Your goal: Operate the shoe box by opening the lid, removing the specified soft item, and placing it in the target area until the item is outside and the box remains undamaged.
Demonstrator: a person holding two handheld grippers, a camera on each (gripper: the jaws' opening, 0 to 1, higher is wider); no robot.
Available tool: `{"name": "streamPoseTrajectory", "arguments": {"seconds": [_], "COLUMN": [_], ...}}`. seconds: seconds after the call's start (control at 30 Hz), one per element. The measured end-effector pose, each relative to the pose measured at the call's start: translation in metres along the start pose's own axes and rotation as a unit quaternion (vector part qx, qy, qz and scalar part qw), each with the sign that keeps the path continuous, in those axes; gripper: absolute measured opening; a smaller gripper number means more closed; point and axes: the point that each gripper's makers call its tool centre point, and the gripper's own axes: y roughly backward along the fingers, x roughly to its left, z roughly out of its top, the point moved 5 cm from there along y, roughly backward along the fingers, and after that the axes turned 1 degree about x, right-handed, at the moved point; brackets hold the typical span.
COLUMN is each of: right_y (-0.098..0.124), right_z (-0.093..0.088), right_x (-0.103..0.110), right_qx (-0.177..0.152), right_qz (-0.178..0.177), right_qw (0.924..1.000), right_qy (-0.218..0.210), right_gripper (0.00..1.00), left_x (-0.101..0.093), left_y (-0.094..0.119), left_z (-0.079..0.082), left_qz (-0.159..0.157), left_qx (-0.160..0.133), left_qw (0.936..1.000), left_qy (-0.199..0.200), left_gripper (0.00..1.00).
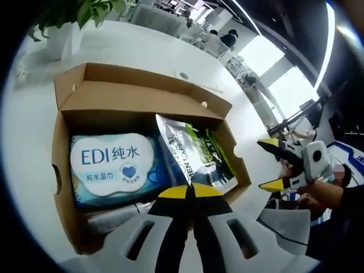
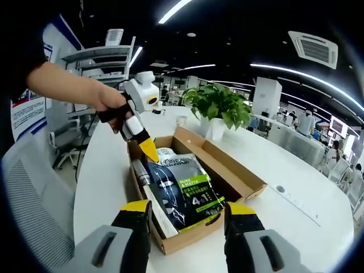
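Note:
An open cardboard shoe box (image 1: 136,85) lies on the white table, its lid folded back on the far side. Inside it, a blue wet-wipes pack (image 1: 114,168) lies flat. My left gripper (image 1: 190,190) is shut on the edge of a black, green and silver soft pouch (image 1: 193,151), which stands tilted up out of the box. In the right gripper view the left gripper (image 2: 149,151), held by a hand, pinches the pouch (image 2: 182,193) at its far end over the box (image 2: 242,179). My right gripper (image 2: 189,209) is open just in front of the box's near wall, with nothing between its fingers. From the left gripper view, the right gripper (image 1: 278,165) hangs to the right of the box.
A silver tube (image 1: 114,216) lies along one side of the box. A potted plant (image 2: 219,102) stands on the table beyond the box. An office chair (image 2: 34,193) is at the table's edge. The white table (image 2: 284,165) has free room around the box.

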Motion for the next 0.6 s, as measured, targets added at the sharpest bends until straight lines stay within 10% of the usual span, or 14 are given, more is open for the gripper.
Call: {"name": "streamPoseTrajectory", "arguments": {"seconds": [0.6], "right_y": [-0.032], "right_z": [-0.004], "right_x": [0.012], "right_qx": [0.023], "right_qz": [0.010], "right_qw": [0.9997], "right_qy": [0.004], "right_gripper": [0.39], "left_x": [-0.014], "left_y": [0.007], "left_z": [0.013], "left_qz": [-0.006], "left_qx": [-0.006], "left_qw": [1.0000], "left_qy": [-0.001], "left_gripper": [0.00]}}
